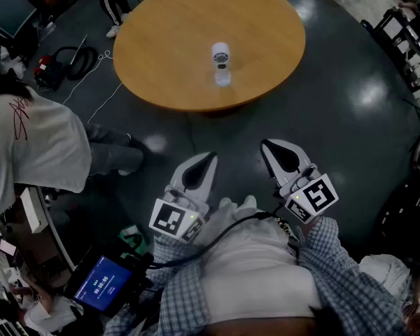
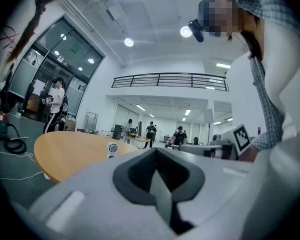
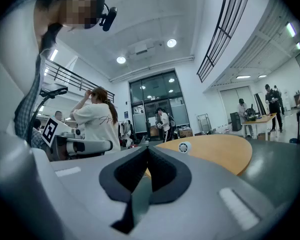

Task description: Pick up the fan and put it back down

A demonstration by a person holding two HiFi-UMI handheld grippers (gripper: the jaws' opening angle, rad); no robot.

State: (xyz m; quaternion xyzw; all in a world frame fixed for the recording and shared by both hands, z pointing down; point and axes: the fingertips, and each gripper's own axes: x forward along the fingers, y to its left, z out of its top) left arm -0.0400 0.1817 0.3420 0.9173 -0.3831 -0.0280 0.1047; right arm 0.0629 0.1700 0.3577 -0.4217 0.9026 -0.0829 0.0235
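Note:
A small white fan [image 1: 221,60] stands upright near the middle of the round wooden table [image 1: 161,40]. It shows as a small white disc in the left gripper view [image 2: 112,148] and in the right gripper view [image 3: 183,147]. Both grippers are held close to the person's body over the dark floor, well short of the table. My left gripper [image 1: 209,158] points at the table with its jaws together and nothing between them [image 2: 155,153]. My right gripper [image 1: 267,146] is likewise shut and empty [image 3: 147,150].
A person in a white T-shirt [image 1: 28,145] stands at the left, close to the table's near-left side. Cables and a red device [image 1: 52,68] lie on the floor at far left. Black frames [image 1: 406,40] stand at the right. A blue-screened device [image 1: 101,282] hangs at lower left.

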